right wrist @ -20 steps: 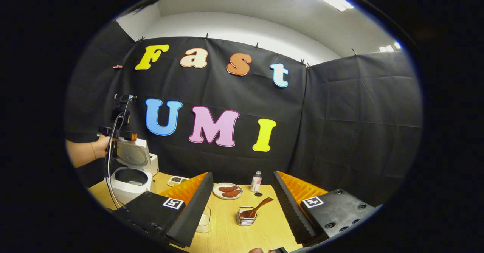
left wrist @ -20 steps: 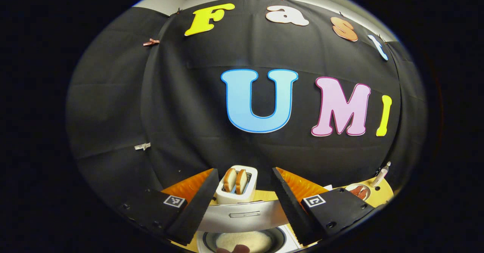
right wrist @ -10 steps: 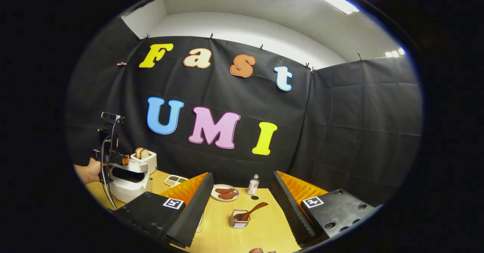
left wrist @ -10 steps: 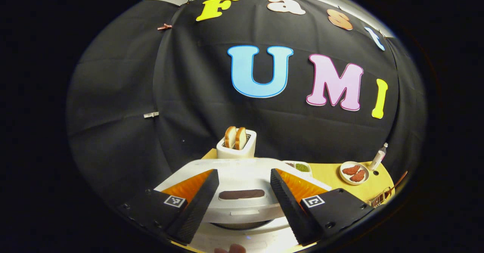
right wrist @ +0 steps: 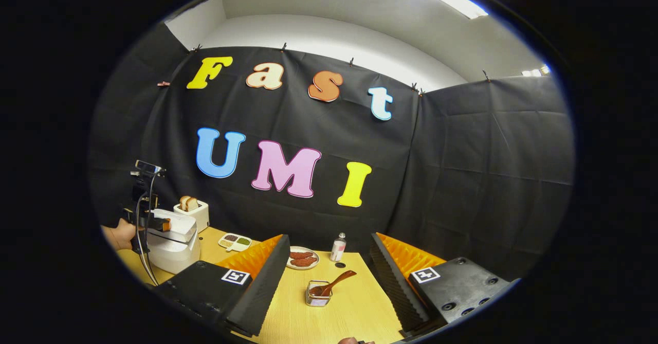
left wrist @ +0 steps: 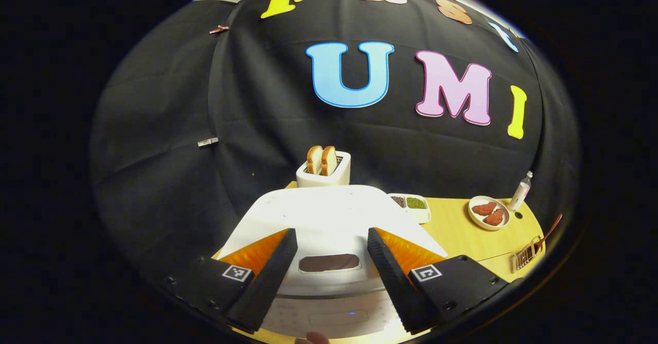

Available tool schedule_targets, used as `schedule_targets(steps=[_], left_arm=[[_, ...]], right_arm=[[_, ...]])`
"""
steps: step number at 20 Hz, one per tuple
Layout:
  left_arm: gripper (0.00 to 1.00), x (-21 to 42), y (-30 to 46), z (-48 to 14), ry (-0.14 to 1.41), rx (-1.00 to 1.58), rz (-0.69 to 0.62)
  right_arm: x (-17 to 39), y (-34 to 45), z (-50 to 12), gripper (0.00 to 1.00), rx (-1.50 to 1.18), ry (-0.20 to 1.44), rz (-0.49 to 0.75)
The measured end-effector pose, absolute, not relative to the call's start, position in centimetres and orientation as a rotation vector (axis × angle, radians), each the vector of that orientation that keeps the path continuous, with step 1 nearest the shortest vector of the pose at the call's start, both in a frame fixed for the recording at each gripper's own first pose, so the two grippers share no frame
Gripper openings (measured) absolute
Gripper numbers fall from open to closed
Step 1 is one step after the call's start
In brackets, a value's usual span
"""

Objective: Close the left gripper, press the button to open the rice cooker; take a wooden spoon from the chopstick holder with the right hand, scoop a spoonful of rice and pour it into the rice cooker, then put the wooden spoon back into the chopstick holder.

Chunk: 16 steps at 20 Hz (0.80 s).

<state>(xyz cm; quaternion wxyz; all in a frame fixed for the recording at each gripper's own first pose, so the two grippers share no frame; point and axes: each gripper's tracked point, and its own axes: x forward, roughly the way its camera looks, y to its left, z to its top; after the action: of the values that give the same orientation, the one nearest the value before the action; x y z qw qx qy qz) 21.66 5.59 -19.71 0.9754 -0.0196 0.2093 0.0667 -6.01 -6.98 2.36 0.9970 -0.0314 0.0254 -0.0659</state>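
Hovering with the left gripper point(left wrist: 331, 234) spread wide, jaws well apart, just above the front of the rice cooker point(left wrist: 329, 210). Lid down and flat, so nothing of the pot inside on show. Dark oblong panel point(left wrist: 329, 263) framed between the two fingers at 6 o'clock, likely the release button, though hard to say for certain.

Right gripper point(right wrist: 329, 239) spread open too, gripping nothing, held above the worktop point(right wrist: 354, 308). Chopstick holder point(right wrist: 317, 293) just ahead of it at 6 o'clock, wooden spoon point(right wrist: 336, 282) resting in it with the handle leaning toward 2 o'clock.

Judged from the shut lid and the spoon in its holder: opening step apparently in hand. Next move calls for pressing the left fingers together first, then pushing down squarely on the button so the lid springs up; only after that a reach with the right for the spoon handle.

Seen from the right gripper view at 9 o'clock: a hand point(right wrist: 119, 233) on the left gripper over the cooker, cable trailing down beside it.

Behind the cooker at 12 o'clock, a toaster point(left wrist: 324, 172) holding two bread slices. Toward 3 o'clock, a divided dish of beans point(left wrist: 409, 203), a plate of meat point(left wrist: 488, 213) and a small bottle point(left wrist: 522, 191).

Cooker base and control strip partly covered by the fingers and cut off at the lower edge. Cannot tell where the rice for scooping stands.
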Motion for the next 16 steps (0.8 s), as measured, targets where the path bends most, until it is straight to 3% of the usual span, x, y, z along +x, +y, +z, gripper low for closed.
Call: schedule_targets(steps=[9, 16], left_arm=[[0.98, 20.1, 5.1, -23.0, 0.492, -0.025, 0.157], [0.99, 19.6, 5.0, -23.4, 0.452, -0.018, 0.133]], right_arm=[[-6.1, -7.7, 2.3, 0.98, -0.075, 0.059, -0.151], [-6.5, -7.5, 2.4, 0.98, -0.078, 0.052, -0.153]])
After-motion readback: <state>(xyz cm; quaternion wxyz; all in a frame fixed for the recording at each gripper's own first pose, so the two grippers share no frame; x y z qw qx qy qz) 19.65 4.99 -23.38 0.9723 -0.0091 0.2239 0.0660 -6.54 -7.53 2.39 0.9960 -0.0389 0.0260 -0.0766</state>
